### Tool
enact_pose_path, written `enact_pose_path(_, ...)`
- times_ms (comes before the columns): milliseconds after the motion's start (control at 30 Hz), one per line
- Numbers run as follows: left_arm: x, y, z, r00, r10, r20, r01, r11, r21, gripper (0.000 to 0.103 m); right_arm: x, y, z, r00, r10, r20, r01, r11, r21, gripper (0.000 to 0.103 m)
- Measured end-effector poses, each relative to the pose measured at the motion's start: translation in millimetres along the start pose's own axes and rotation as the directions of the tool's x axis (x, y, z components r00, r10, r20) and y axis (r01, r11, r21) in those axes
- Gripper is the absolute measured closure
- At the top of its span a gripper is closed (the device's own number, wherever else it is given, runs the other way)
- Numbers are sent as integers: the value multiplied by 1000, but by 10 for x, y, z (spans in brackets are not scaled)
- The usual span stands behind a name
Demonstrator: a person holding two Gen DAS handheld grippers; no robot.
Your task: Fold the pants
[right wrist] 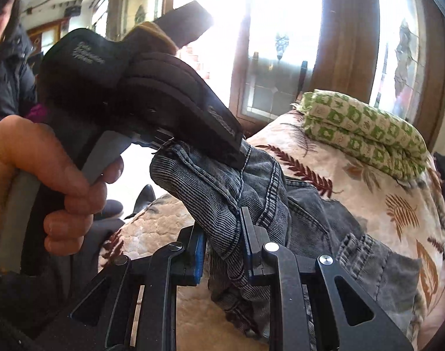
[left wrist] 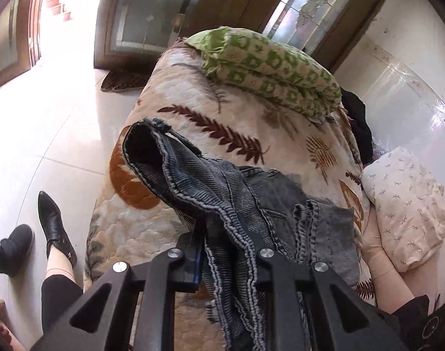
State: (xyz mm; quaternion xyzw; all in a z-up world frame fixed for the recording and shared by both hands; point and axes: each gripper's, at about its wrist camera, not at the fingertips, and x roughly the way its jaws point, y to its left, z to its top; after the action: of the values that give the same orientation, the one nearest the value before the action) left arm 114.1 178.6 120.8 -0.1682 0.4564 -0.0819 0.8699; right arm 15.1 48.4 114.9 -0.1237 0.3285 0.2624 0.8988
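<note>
Quilted bedding printed with rust and brown leaves covers the bed (left wrist: 175,96), which fills both views; nearest the lenses, the left gripper (left wrist: 222,251) has its jaws pinched on a bunched fold of the grey denim pants (left wrist: 210,181), lifted clear of the quilt with a frayed hem opening toward the camera; the right gripper (right wrist: 225,248) likewise has its jaws clamped on a thick roll of the same pants (right wrist: 251,187), the rest trailing down onto the bed; just beyond it, the person's left hand (right wrist: 55,181) squeezes the other tool's handle; farther along lies a small cream pillow (left wrist: 406,204) by the wall, then a folded green-patterned blanket (left wrist: 269,67) at the far end; pale floor tiles (left wrist: 46,117) run to wood-framed glass doors (left wrist: 146,14).
</note>
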Motion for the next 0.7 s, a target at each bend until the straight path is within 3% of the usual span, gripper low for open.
enact_pose_path(367, -72, -808, 62, 999, -33, 18, 30, 987, 159, 86, -333, -391, -92, 998, -52, 28, 48, 991, 126, 84)
enact_pose_path(700, 54, -1755, -61, 993, -110, -39, 116, 942, 315, 88, -781, -828, -330, 990, -132, 39, 118, 962, 247, 84)
